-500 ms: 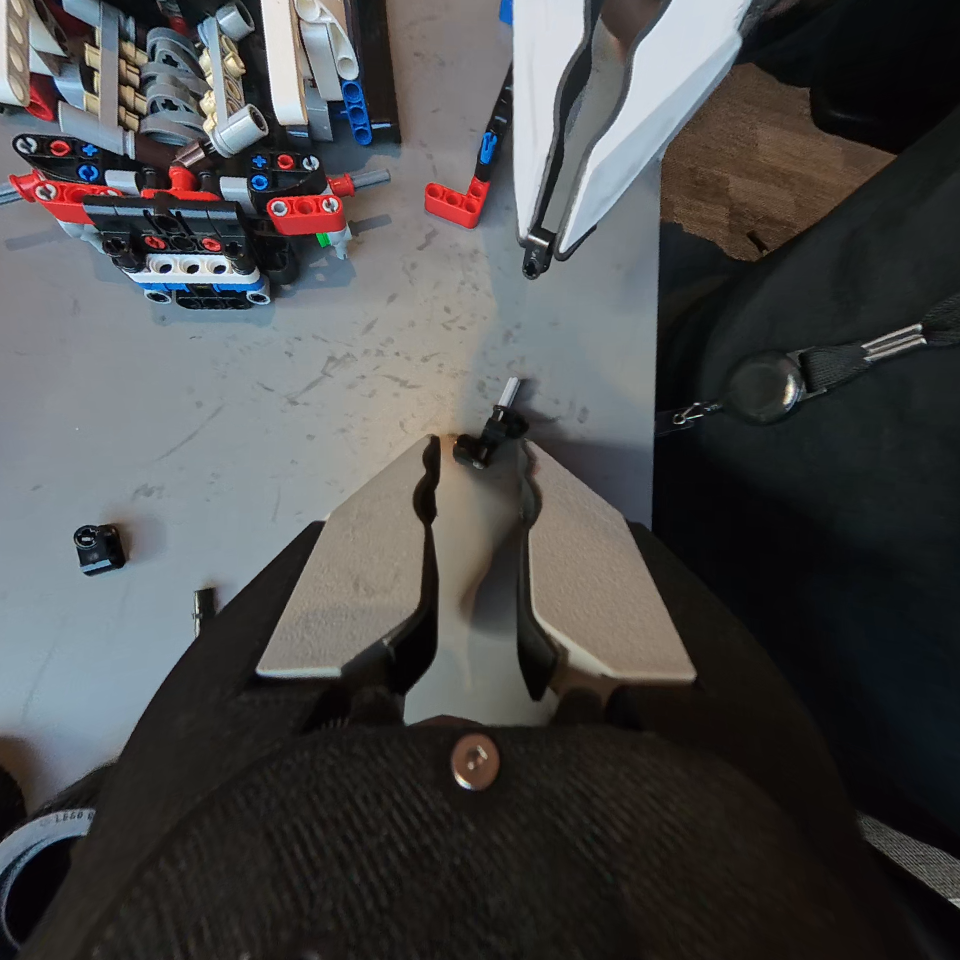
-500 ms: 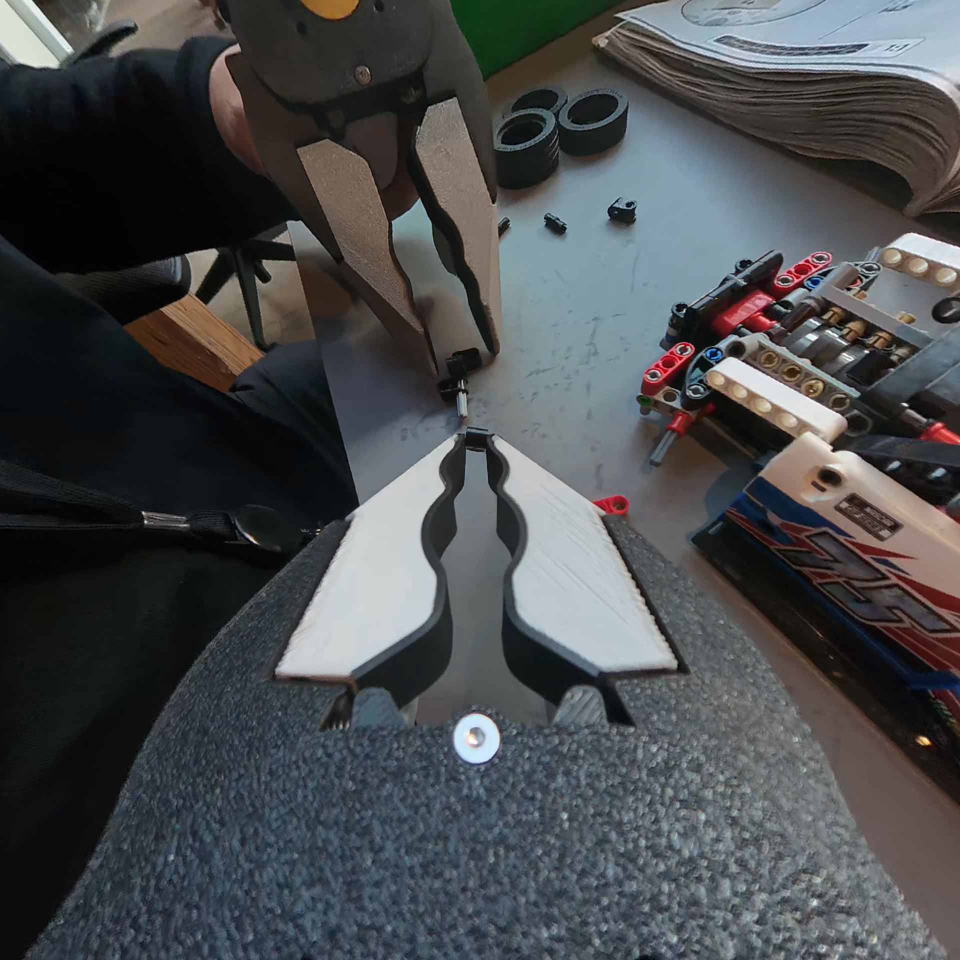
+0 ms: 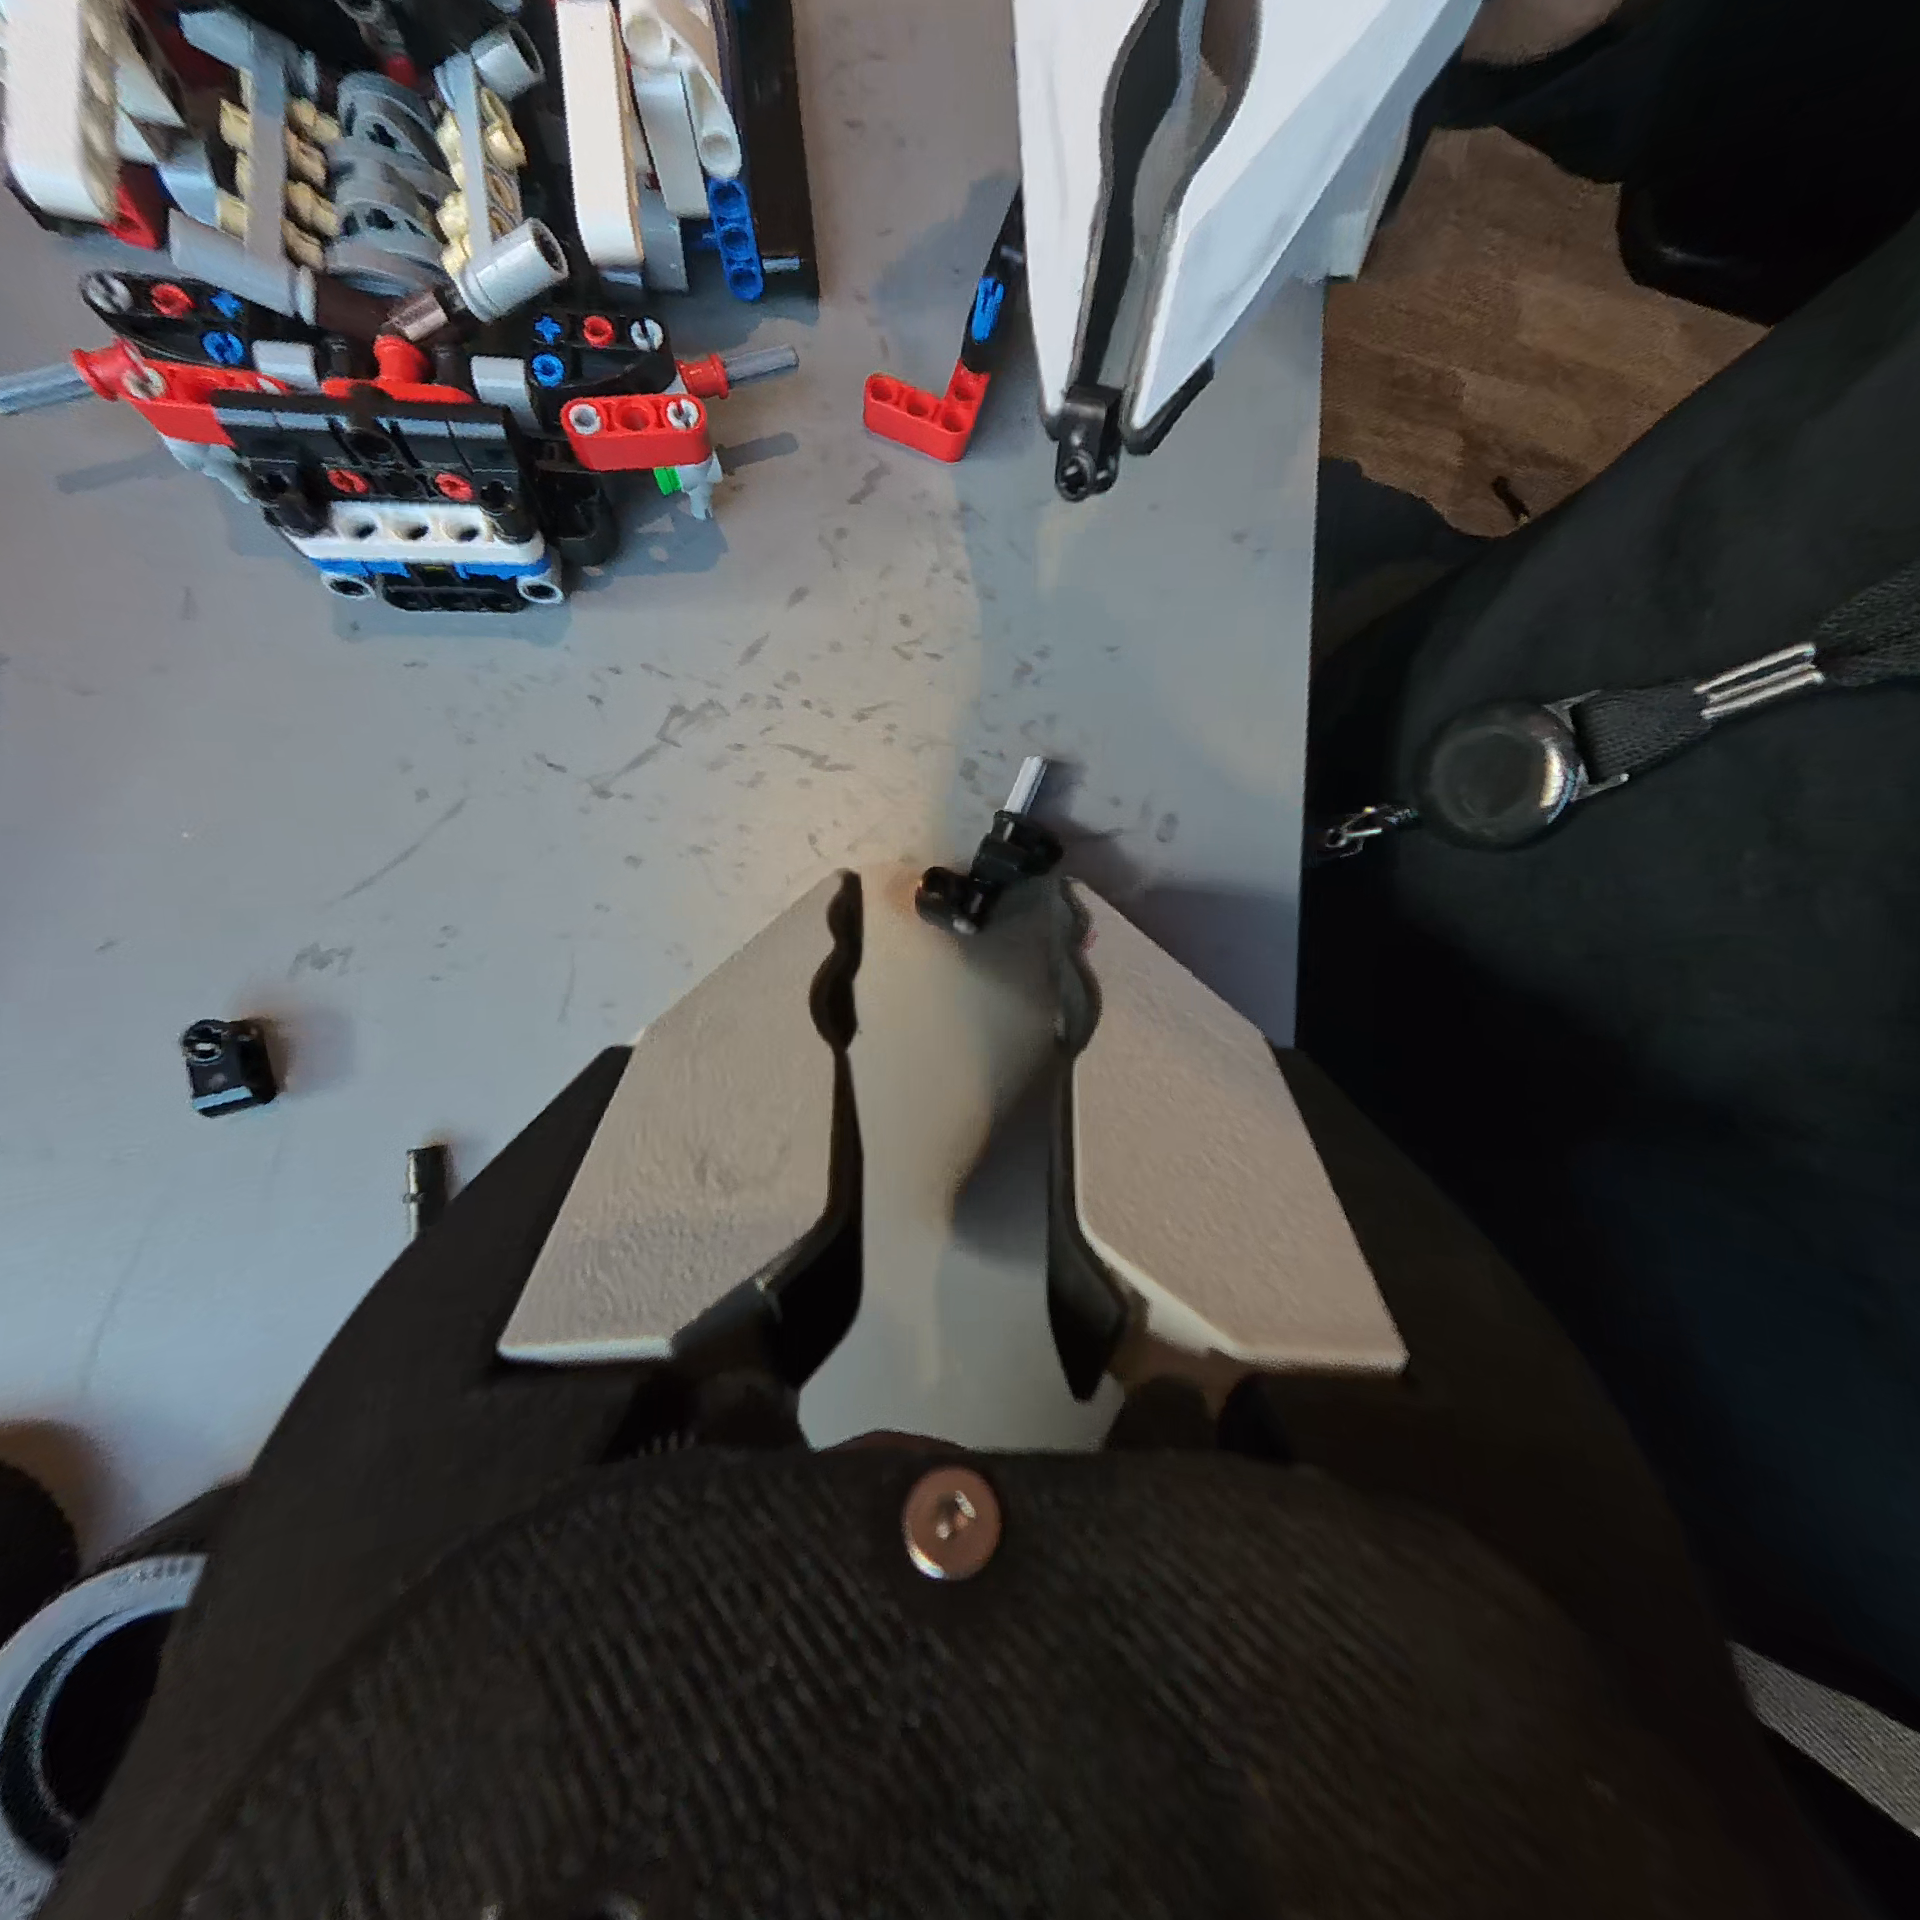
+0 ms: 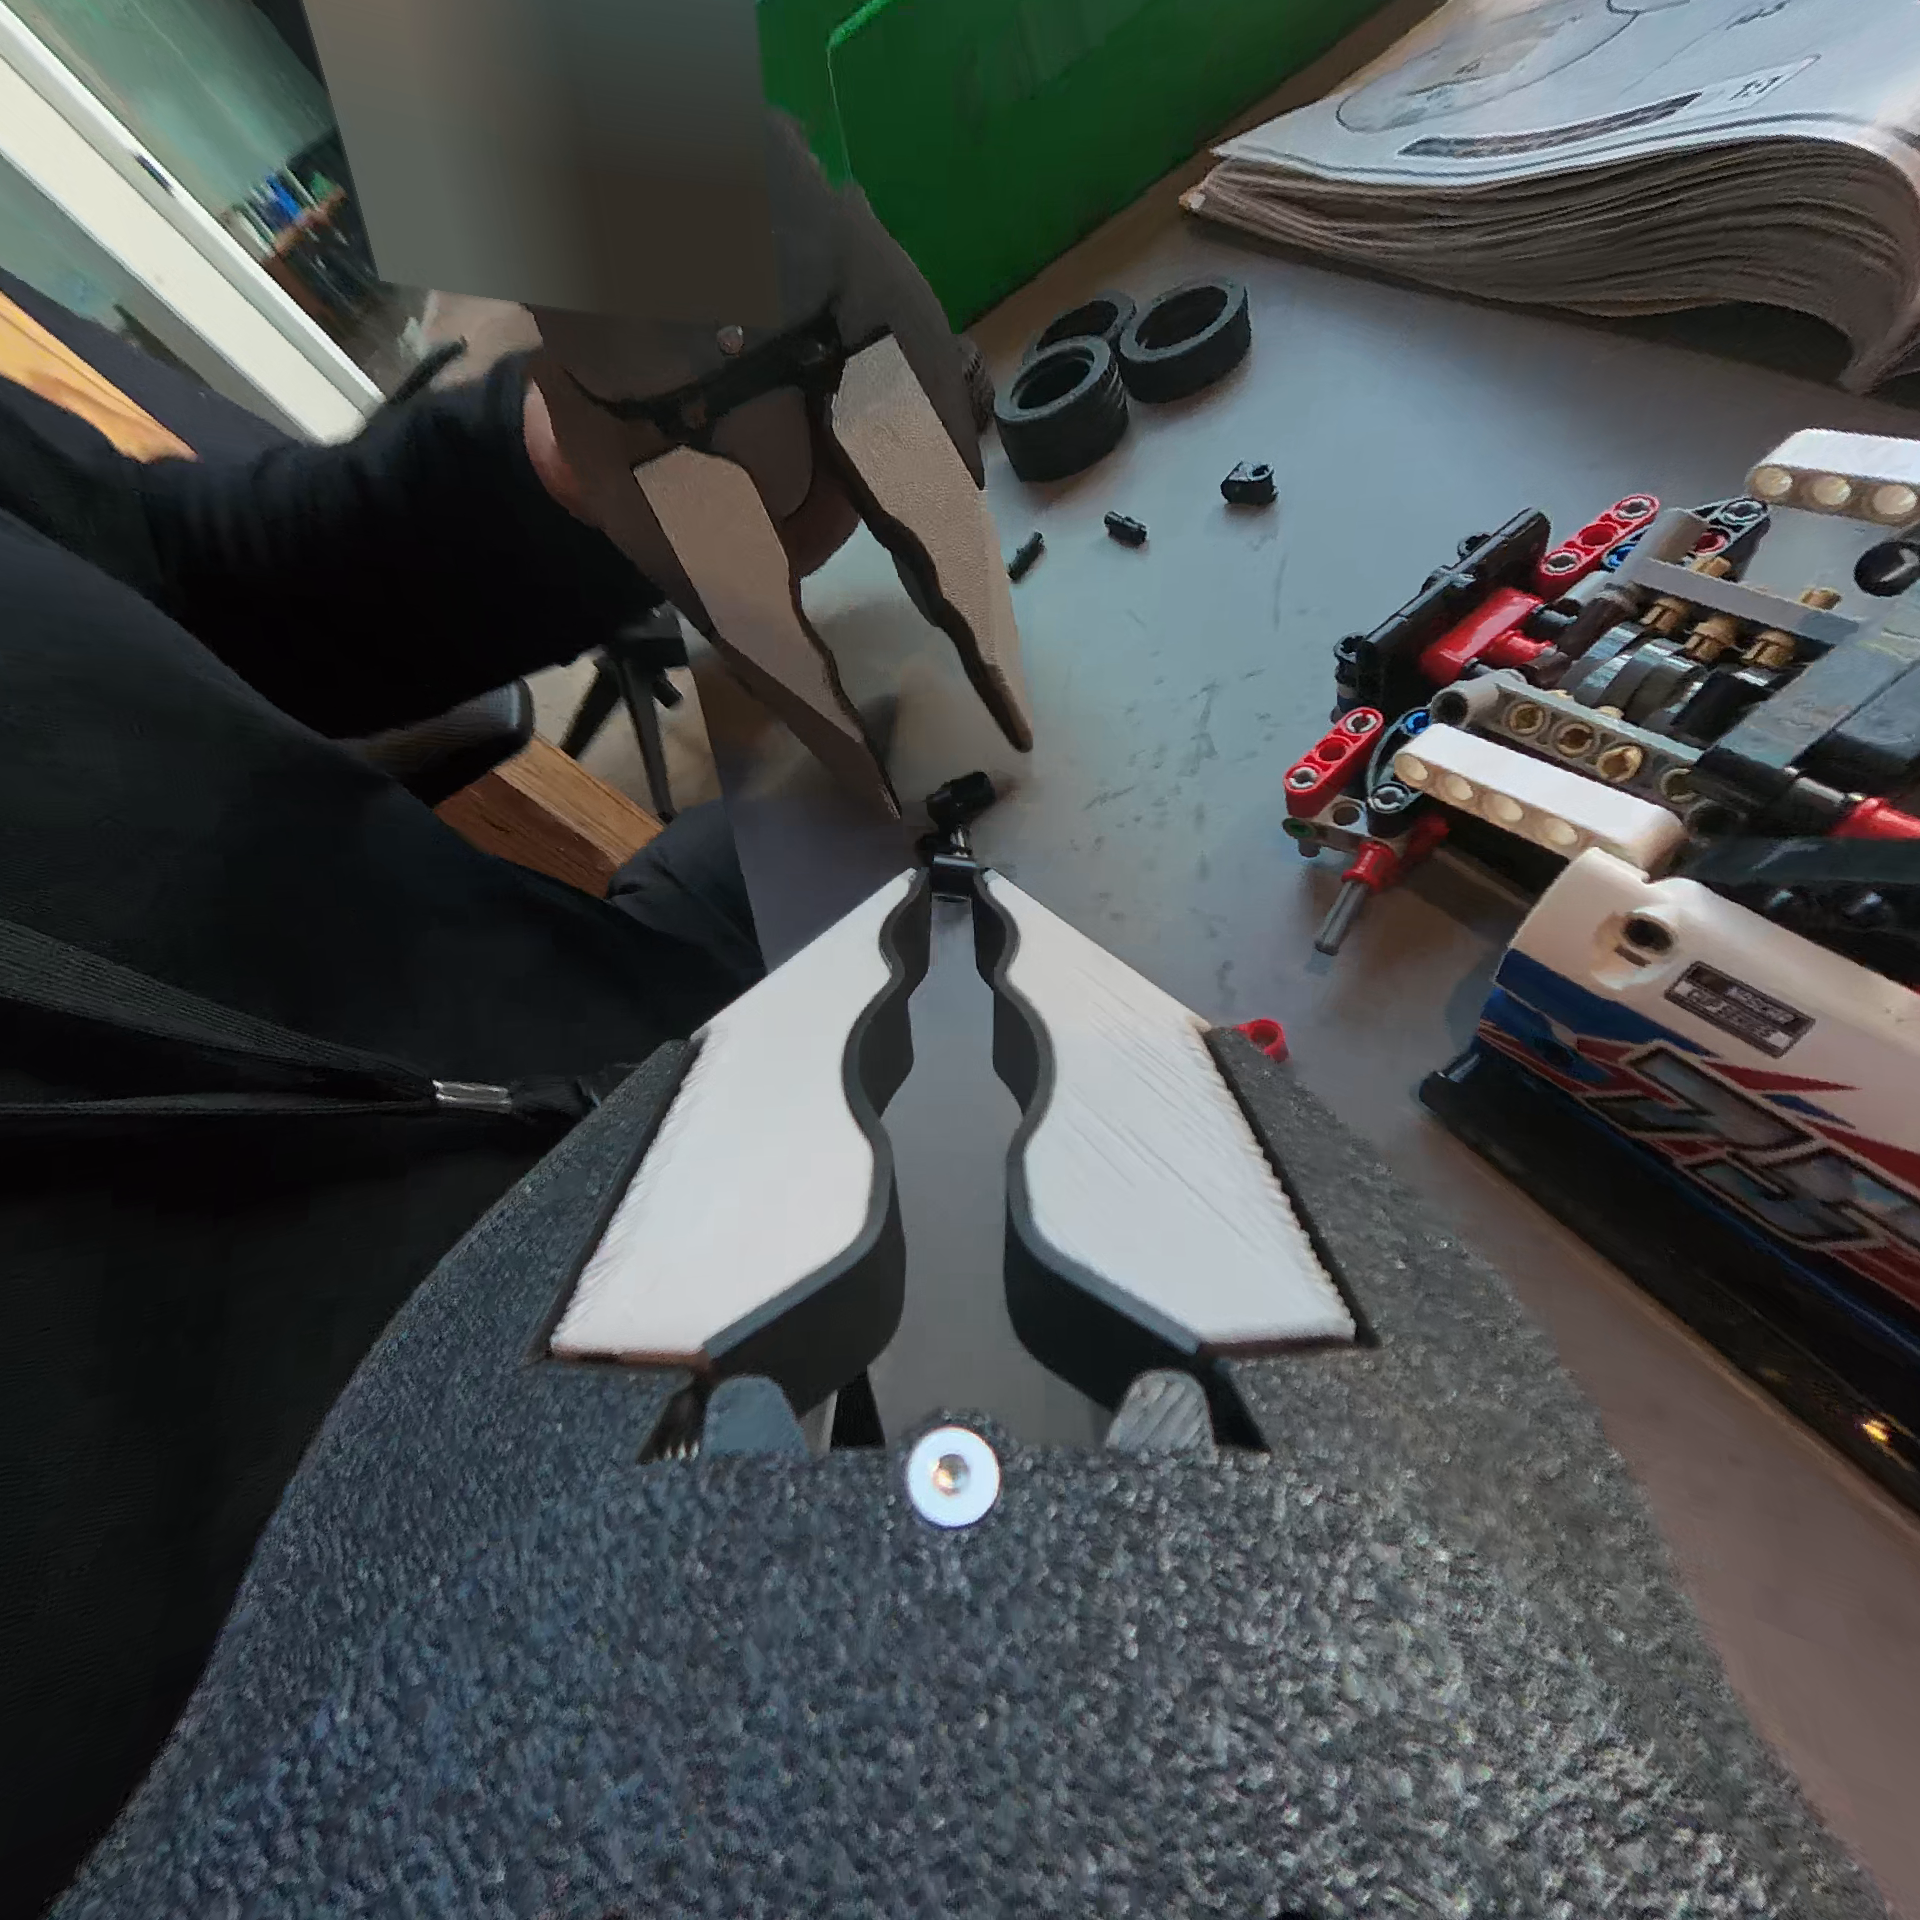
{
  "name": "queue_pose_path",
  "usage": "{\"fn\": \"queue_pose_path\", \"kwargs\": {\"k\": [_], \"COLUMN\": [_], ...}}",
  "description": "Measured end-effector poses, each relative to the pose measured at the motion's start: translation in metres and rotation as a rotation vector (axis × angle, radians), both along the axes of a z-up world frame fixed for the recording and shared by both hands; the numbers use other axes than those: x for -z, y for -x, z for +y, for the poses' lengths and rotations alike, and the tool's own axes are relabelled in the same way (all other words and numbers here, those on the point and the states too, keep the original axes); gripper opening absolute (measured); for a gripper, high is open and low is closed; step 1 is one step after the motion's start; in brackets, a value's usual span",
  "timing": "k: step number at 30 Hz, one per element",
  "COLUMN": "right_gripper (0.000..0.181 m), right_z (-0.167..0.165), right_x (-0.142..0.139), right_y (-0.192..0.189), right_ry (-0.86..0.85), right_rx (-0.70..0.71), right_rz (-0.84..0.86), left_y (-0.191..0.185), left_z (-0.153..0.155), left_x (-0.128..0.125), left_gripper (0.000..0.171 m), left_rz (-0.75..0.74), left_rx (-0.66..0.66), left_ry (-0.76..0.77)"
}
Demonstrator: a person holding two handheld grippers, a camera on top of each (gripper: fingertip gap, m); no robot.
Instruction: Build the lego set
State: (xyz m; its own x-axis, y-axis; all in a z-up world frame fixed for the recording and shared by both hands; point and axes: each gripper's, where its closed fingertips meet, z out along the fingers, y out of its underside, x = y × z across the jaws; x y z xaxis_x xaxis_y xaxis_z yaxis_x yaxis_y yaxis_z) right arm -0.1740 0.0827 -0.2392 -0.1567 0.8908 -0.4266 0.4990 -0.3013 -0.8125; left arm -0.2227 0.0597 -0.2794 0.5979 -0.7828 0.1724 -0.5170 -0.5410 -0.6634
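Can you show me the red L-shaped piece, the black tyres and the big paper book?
Red L-shaped plastic piece (image 3: 928, 410): left wrist view, its corner.
Black rubber tyres (image 4: 1070, 400): right wrist view, nearest tyre's rim.
Thick open paper instruction book (image 4: 1621, 197): right wrist view, page edges.

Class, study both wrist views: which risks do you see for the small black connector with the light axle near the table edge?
1. The black connector with the light axle lies close to the table edge; a nudge from the open left tool could push it off.
2. The right tool pinches a small black piece only at its tips; it might slip or twist out.
3. Both tools crowd one spot and may collide.
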Motion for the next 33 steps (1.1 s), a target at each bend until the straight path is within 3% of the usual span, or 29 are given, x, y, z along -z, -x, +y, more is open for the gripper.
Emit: {"fn": "queue_pose_path", "kwargs": {"k": [6,10,17,26,33], "right_gripper": [0.007,0.008,0.008,0.008,0.008], "right_z": [0.003,0.000,-0.016,-0.038,-0.033], "right_x": [-0.039,-0.047,-0.045,-0.038,-0.031], "right_y": [-0.003,-0.003,-0.008,-0.016,-0.008], "right_ry": [0.400,0.580,0.713,0.779,0.790], "right_rx": [-0.010,-0.042,-0.117,-0.265,-0.225], "right_rz": [0.137,0.152,0.096,-0.013,-0.028], "left_y": [-0.018,-0.046,-0.066,-0.075,-0.069], "left_z": [0.010,0.016,0.012,-0.010,-0.005], "left_x": [-0.044,-0.064,-0.076,-0.071,-0.063], "left_gripper": [0.034,0.030,0.026,0.014,0.014], "left_rz": [-0.029,0.012,-0.020,0.000,-0.016], "left_rx": [0.026,0.101,0.179,0.326,0.253], "left_ry": [-0.204,-0.354,-0.432,-0.453,-0.416]}}
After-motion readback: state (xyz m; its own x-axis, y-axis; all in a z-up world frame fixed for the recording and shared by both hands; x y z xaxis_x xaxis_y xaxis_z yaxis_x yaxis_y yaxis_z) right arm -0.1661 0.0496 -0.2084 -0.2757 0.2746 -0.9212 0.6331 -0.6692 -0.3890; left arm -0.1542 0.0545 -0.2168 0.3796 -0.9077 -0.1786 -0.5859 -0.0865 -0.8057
